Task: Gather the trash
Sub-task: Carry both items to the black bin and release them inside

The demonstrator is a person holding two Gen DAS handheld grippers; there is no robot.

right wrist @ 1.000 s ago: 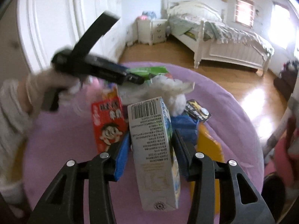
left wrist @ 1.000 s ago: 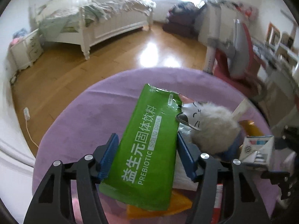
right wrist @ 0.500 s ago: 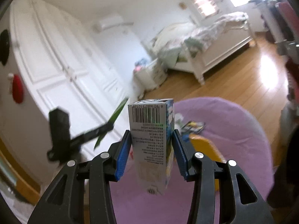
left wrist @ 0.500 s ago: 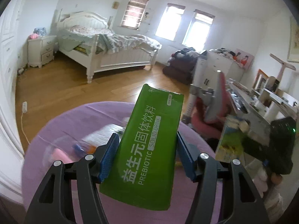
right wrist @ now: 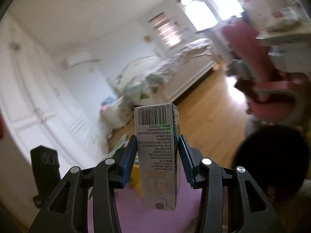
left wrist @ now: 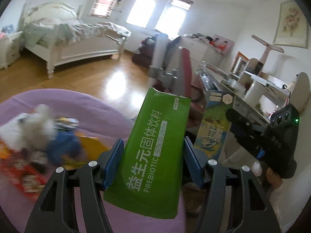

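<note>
**Left wrist: both pieces lifted off the purple table, carry phase underway**

Left wrist view: left gripper [left wrist: 153, 163] pinching green prebiotic sachet [left wrist: 155, 147] across its width, blue pads [left wrist: 113, 163] flat on both edges, sachet sticking out forward and up past the fingertips. Compared with a second back, no longer low over the pile; now raised and swung aside, purple table [left wrist: 64, 104] dropping to lower left of the claw. Remaining litter, white fluffy toy [left wrist: 37, 124], red packet [left wrist: 23, 172] and yellow wrapper [left wrist: 91, 147], all left of the claw, blurred, still on the table. Right gripper [left wrist: 231, 128] visible just right of the claw, carrying its drink carton [left wrist: 211, 124].

Right wrist view: right gripper [right wrist: 157, 159] clamped on the drink carton [right wrist: 157, 155], barcode end up, carton upright between the pads. Was down among the pile a second ago; now clear of it, wood floor [right wrist: 211, 116] ahead, only an edge of the table below the claw. Heavy blur, so fast swing likely. Dark round shape [right wrist: 272, 161] at right of the claw, unclear; possibly a bin, cannot confirm.

Read: pick step done for two items, both grips unchanged during the lift. Next: find the bin and drop. Pile not finished; more trips needed.
</note>
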